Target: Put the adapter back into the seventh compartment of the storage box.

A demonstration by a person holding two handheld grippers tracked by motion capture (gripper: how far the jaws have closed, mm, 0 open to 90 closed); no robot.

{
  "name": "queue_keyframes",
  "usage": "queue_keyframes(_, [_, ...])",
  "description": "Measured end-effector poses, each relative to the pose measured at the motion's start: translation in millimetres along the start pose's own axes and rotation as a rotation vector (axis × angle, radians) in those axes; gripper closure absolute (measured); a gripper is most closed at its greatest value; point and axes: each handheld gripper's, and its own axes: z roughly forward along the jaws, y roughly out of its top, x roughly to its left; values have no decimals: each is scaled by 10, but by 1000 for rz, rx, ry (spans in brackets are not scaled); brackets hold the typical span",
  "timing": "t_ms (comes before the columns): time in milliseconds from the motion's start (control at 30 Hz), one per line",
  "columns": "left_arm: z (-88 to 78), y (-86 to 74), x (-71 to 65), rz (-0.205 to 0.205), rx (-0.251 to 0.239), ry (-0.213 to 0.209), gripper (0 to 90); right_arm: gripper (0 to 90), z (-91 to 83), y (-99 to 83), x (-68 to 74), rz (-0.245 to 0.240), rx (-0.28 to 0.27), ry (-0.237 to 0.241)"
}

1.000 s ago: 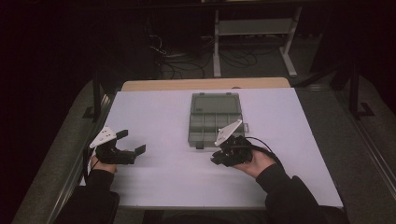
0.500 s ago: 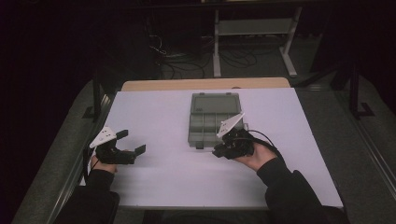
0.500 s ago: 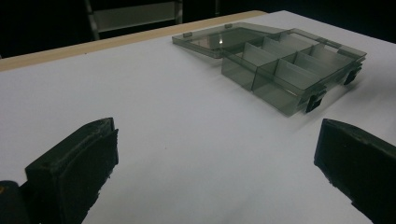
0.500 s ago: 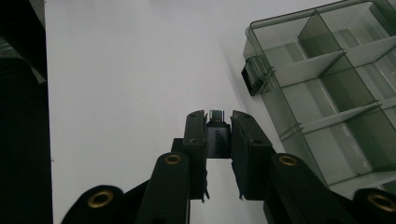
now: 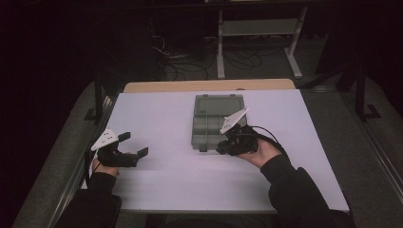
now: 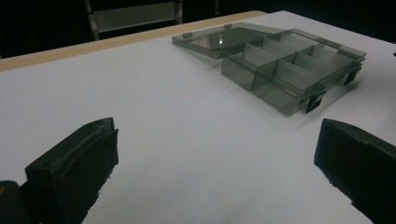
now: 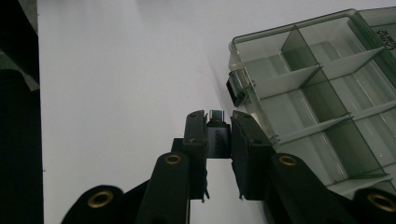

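- Slightly nearer the box's front edge the right gripper [image 7: 218, 133] has been carried, clamped on one small dark metal adapter [image 7: 217, 136].
- One smoky transparent plastic compartment box [image 5: 216, 121] is seen, lid open.
- Left gripper [image 6: 215, 172] is held wide, empty.

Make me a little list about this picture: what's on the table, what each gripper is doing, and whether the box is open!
table: white table
box: grey box with dividers, lid open and lying flat behind it
box contents: compartments look empty
right gripper: shut on a small dark adapter, at the box's near edge
left gripper: open, holding nothing, resting apart from the box
hands: one hand on each gripper
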Motion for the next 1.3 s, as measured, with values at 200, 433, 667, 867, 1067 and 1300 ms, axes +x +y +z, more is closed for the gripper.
queue_keyframes(200, [1, 0, 0, 1, 0, -1, 0, 755, 6, 50, -59, 0, 5, -6])
queue_keyframes(433, [2, 0, -1, 0, 1, -2, 0, 755, -2, 91, -110, 3, 2, -14])
queue_keyframes(667, [3, 0, 1, 2, 0, -2, 0, 754, -33, 137, -170, 5, -1, -23])
queue_keyframes(867, [2, 0, 0, 2, 0, -1, 0, 754, -42, 135, -232, 20, 0, -32])
queue_keyframes(1067, [2, 0, 0, 2, 0, -1, 0, 755, -59, 116, -305, 32, -5, -42])
queue_keyframes(1300, [3, 0, 0, 1, -1, -3, 0, 755, -87, 70, -421, 69, -17, -61])
